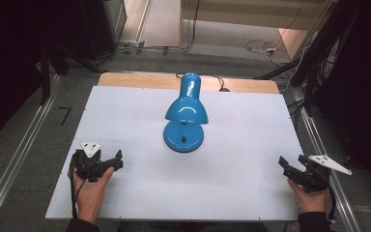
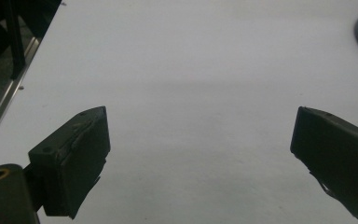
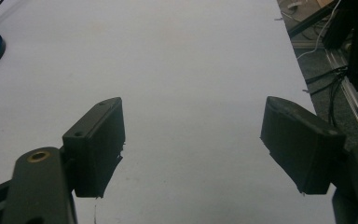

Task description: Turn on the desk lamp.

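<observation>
High view: a glossy blue metal desk lamp [image 1: 185, 116] stands mid-bench on the white bench [image 1: 125, 193], well apart from left tongs [image 1: 118, 159] and right tongs [image 1: 285, 165]. Left gripper view: tongs [image 2: 200, 140] spread, empty, lamp base far right. Right gripper view: tongs [image 3: 193, 135] spread, empty, lamp far left

Overhead camera faces forward; gripper cameras skim the table [image 1: 125, 125].

Lab, aluminium rails [image 1: 14, 159], floor cables [image 1: 261, 47]
</observation>
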